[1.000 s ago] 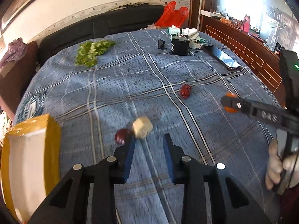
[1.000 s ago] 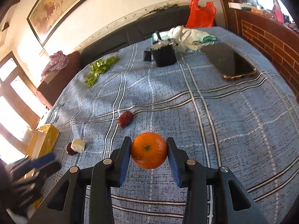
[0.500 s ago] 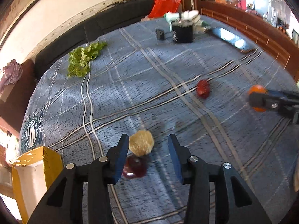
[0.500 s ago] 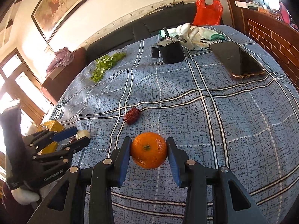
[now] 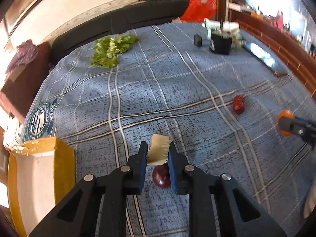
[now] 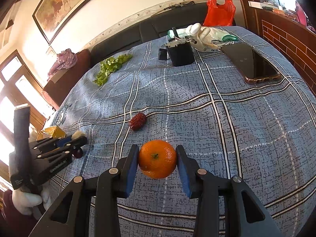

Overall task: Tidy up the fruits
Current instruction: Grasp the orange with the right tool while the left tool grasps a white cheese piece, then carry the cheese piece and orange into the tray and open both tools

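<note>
On the blue plaid cloth (image 5: 158,83) that covers the desk, the fruits are spread apart. The left hand-held gripper (image 5: 157,154) is clamped narrowly on a pale yellowish chunk (image 5: 159,152), its jaws having just been closing, and the chunk is pressed between the blue pads. Directly under that chunk a dark red round fruit (image 5: 161,177) is seen lying on the cloth. A yellow box (image 5: 39,177) stands to the left of this gripper, near the desk's edge. The right hand-held gripper (image 6: 157,159) is held part-way closed around an orange (image 6: 157,159), which is gripped on both sides by the pads and carried clear of the cloth. Beyond it a wrinkled red date (image 6: 137,121) lies on a pale stripe, well apart from the orange. Farther back, a bunch of green leaves (image 6: 110,68) is seen toward the left, while a black container (image 6: 180,53), a white glove (image 6: 203,34) and a dark phone (image 6: 250,63) are gathered at the far right. A white-gloved hand (image 6: 25,199) is seen grasping the left gripper's handle.
</note>
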The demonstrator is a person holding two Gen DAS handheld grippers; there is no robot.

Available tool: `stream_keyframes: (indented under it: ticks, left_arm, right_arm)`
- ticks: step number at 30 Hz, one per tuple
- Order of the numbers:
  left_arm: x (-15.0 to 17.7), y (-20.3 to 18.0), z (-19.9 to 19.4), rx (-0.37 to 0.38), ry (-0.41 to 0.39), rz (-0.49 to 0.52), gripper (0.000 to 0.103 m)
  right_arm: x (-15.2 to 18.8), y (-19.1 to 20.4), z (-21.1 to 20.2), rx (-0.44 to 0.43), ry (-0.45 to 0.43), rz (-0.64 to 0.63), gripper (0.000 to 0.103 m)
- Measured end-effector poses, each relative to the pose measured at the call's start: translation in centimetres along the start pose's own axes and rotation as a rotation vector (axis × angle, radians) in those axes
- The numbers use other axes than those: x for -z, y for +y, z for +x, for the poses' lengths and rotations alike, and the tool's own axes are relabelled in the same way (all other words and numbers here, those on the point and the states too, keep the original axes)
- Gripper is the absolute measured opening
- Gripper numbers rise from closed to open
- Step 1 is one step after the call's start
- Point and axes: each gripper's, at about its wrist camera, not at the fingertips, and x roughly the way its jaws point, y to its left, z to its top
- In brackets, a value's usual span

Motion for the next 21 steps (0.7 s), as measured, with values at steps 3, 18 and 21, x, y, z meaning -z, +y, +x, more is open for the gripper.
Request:
stream_keyframes:
  ticks: [3, 18, 21]
  left_arm:
    - [0.7, 0.4, -2.2, 0.027, -0.034, -0.046, 0.019]
    - [8.7, 7.8, -15.1, 0.050, -0.228, -0.364, 0.019]
    - [11.4, 10.7, -16.7, -0.009, -0.238, -0.441, 0.019]
  right_arm:
    - [0.0, 0.0, -0.4, -0.021, -0.009, 0.004, 0.041]
    - [1.0, 2.0, -0.9, -0.064, -0.027, -0.047, 0.041]
    - [1.5, 2.6, -0.7, -0.031, -0.028, -0.069, 0.041]
